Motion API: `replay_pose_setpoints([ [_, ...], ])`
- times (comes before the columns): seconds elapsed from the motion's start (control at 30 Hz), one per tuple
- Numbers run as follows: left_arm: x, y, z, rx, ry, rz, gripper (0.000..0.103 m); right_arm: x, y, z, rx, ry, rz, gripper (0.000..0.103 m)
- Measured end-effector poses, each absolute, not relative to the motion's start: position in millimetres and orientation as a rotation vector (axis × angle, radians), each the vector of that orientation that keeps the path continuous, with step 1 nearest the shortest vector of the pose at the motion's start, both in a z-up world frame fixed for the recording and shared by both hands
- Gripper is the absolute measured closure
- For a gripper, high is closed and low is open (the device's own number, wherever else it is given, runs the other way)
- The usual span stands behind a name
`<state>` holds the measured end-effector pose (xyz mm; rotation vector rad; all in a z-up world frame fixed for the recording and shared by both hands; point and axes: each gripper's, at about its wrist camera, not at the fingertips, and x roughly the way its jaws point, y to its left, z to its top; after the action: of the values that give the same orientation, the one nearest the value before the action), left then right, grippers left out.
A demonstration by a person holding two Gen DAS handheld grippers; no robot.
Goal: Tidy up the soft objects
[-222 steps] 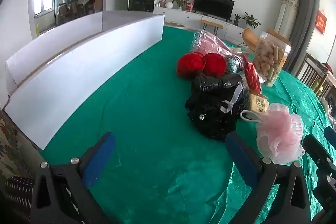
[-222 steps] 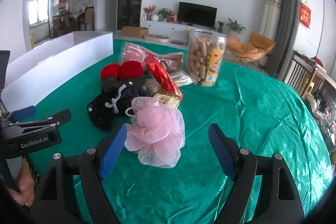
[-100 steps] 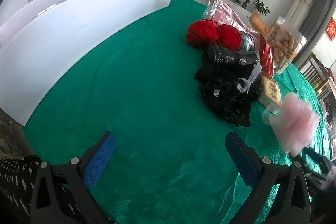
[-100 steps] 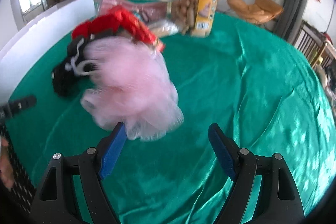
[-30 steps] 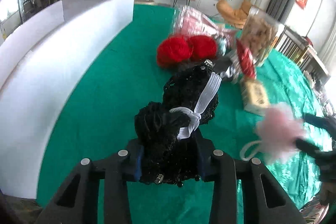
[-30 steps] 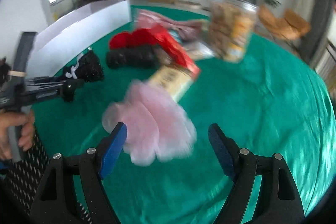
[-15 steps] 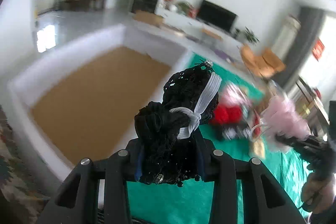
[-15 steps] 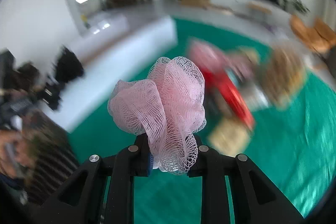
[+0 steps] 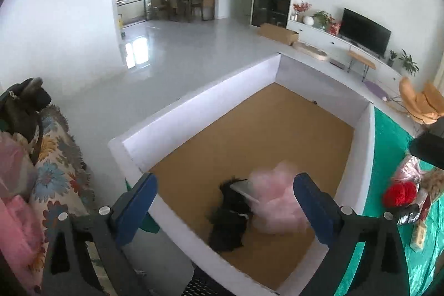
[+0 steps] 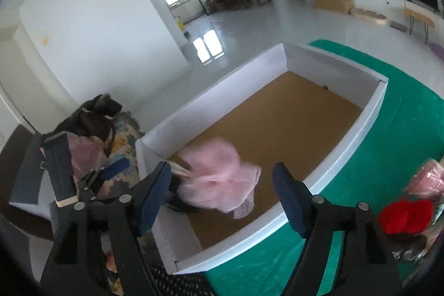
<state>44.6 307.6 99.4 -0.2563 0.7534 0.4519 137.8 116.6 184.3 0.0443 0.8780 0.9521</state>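
Note:
A white-walled box (image 9: 211, 96) with a brown floor stands at the edge of the green table. A black lace bundle (image 9: 229, 215) and a pink mesh pouf (image 9: 277, 199) lie side by side on its floor near the front corner. My left gripper (image 9: 223, 208) is open and empty above them. In the right wrist view the pouf (image 10: 219, 176) is blurred and covers most of the black bundle (image 10: 177, 203). My right gripper (image 10: 222, 193) is open and empty above the box (image 10: 371, 113). The left gripper (image 10: 111, 168) shows at the left there.
Red yarn balls (image 10: 405, 215) and bags (image 9: 408, 171) lie on the green cloth (image 10: 410, 124) right of the box. A floral-covered seat (image 9: 55, 171) with a dark bag (image 9: 25, 107) stands left of the box. The far part of the box floor (image 9: 277, 126) is bare.
Both grippers were shut on their objects half a second ago and have opened. The black bundle and the pink pouf now lie in the box.

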Motion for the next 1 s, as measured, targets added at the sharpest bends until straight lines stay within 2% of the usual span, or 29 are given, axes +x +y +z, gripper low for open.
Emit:
replay_pose_setpoints([
  [0.17, 35.2, 286.6, 95.6, -0.279, 0.724, 0.394, 0.005, 119.2, 63.9, 166.0, -0.003, 0.836, 0.837, 0.025],
  [0.33, 31.3, 204.9, 102.5, -0.265, 0.697, 0.188, 0.005, 105.3, -21.9, 125.3, -0.094, 0.819, 0.626, 0.025],
  [0.43, 34.2, 147.8, 95.4, -0.235, 0.738, 0.045, 0.004, 89.7, -78.8, 97.5, -0.142, 0.814, 0.483, 0.025],
  [0.53, 45.6, 89.1, 67.2, -0.218, 0.812, -0.086, 0.003, 67.7, -142.9, 61.3, -0.169, 0.83, 0.317, 0.025],
  [0.73, 77.1, 7.5, 1.2, -0.094, 0.941, -0.121, 0.003, 43.8, -208.6, 23.8, -0.126, 0.888, 0.167, 0.025],
  [1.0, 87.9, -21.1, -50.2, 0.025, 0.975, -0.074, 0.003, 40.9, -215.6, 10.0, -0.13, 0.881, 0.144, 0.025],
])
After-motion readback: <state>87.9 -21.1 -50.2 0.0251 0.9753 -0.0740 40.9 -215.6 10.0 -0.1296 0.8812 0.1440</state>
